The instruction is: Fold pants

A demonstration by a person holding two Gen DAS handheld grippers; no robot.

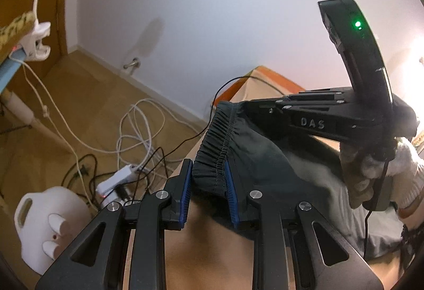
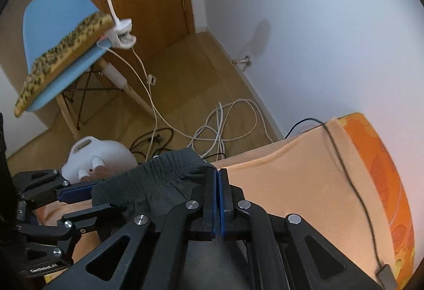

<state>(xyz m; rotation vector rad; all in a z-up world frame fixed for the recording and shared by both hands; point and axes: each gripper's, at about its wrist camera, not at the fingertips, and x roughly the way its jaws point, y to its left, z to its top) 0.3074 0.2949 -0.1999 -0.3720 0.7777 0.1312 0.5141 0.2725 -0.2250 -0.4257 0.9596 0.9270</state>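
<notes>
The dark grey pants (image 1: 246, 147) are lifted by their elastic waistband (image 1: 220, 139) above a peach-covered bed (image 2: 304, 184). My left gripper (image 1: 208, 170) has its blue pads on either side of the bunched waistband end and grips it. My right gripper (image 2: 217, 173) is shut on the other end of the waistband (image 2: 164, 170), pads almost touching. In the left wrist view the right gripper (image 1: 254, 107) comes in from the right, held by a gloved hand (image 1: 381, 170). In the right wrist view the left gripper (image 2: 87, 190) sits at lower left.
A wooden floor holds tangled white and black cables (image 2: 220, 125), a power strip (image 1: 119, 178) and a white plastic jug (image 1: 45, 221). A blue chair (image 2: 61, 33) with a patterned cushion and a clip lamp stands left. The bed has an orange edge (image 2: 384, 178) near the white wall.
</notes>
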